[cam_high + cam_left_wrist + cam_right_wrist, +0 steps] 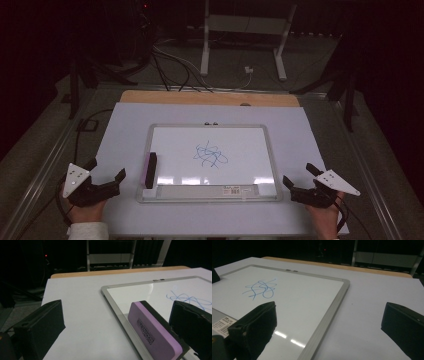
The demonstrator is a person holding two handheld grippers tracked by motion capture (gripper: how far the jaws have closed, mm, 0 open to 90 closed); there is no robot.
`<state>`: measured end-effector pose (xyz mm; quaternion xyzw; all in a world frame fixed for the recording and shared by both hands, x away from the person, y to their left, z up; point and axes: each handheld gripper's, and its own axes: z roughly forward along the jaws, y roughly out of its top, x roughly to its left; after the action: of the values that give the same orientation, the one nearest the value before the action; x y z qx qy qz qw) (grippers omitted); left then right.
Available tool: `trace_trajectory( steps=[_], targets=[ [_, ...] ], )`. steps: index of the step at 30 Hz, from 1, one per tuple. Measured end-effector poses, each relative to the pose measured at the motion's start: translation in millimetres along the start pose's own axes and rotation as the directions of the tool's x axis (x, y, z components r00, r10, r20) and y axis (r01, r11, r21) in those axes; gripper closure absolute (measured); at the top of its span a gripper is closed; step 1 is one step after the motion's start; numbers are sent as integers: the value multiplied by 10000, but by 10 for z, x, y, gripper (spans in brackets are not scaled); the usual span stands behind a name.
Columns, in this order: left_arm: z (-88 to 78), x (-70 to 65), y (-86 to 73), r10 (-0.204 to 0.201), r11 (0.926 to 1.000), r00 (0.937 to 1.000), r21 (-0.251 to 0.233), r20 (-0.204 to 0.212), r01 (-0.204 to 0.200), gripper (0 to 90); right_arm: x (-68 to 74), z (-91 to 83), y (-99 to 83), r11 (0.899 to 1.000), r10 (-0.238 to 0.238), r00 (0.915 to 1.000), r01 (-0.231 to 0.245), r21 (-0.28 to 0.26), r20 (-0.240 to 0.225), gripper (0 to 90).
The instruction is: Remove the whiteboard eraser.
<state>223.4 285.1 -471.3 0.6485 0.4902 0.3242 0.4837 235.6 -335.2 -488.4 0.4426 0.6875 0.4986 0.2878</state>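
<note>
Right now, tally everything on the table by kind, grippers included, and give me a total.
Whiteboard, with a blue scribble on it: 1
Eraser, purple with a black back, standing on its edge at the board's left side: 1
Grippers, left gripper and right gripper, both open and holding nothing: 2
Total: 4

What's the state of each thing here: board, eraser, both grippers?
whiteboard: flat on the table, blue scribble unerased
eraser: on its edge along the board's left side, untouched
left gripper: fingers open, empty, left of the board
right gripper: fingers open, empty, right of the board
</note>
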Motion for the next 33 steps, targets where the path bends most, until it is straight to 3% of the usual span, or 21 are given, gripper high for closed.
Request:
trace_trajectory(
  steps=[9, 12, 18, 33],
  targets=[
    [-15, -4, 17, -237, 9997, 9997, 34, -67, 237, 8, 9, 20, 2, 9999, -125, 9997, 125, -2, 198, 4],
    [-12, 1, 37, -262, 9995, 9997, 184, -17, 262, 9, -19, 21, 2, 9999, 130, 9996, -128, -97, 247, 3],
    [15, 16, 75, -513, 9978, 9987, 409, -32, 514, 9, -33, 28, -6, 9999, 131, 9996, -130, -17, 255, 3],
    [212, -125, 212, -125, 9978, 9992, 648, 392, 99, 9, -29, 35, -10, 9999, 112, 9993, -114, 43, 343, 3]
  ],
)
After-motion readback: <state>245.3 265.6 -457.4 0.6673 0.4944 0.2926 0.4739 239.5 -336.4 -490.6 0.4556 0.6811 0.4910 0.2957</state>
